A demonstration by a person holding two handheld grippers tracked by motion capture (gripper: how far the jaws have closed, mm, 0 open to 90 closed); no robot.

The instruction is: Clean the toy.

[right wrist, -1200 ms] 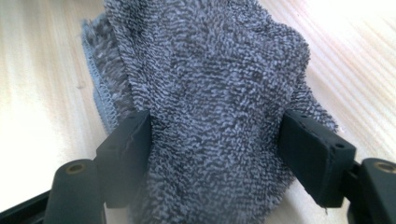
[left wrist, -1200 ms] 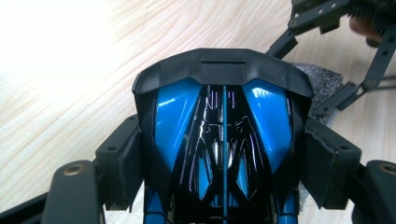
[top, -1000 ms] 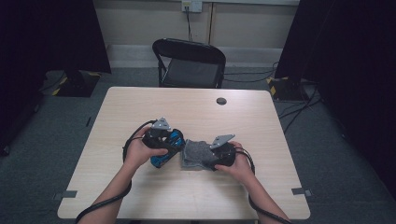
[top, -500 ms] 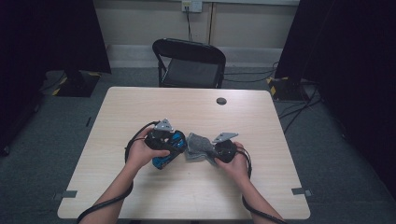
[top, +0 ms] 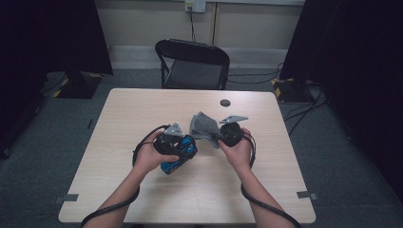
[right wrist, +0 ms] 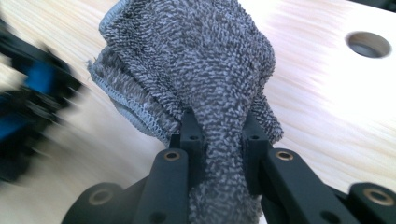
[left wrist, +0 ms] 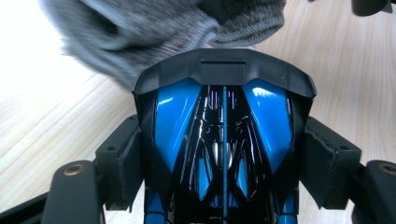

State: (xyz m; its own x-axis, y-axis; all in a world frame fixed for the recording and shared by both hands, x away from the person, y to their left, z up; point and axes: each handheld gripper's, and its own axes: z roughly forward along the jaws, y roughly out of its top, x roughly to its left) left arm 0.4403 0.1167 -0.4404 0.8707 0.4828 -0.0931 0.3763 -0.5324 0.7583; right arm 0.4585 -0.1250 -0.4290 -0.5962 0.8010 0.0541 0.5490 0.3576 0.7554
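Both forearms (top: 124, 190) are bare, no sleeves in view. Each gripper (top: 223, 134) is black, topped by a grey three-cornered plate (top: 233, 118), trailing a black cable (top: 266, 211); brass-looking screws (right wrist: 172, 155), perhaps bushings, stud the jaws.

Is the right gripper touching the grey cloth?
Touching. In the right gripper view, the right gripper has both jaws pinching a bunched fold of the grey terry cloth, with no gap.

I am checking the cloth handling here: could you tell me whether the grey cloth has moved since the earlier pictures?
Yes. The grey cloth, pinched in the right gripper, has risen off the table and now sits nearer the round hole.
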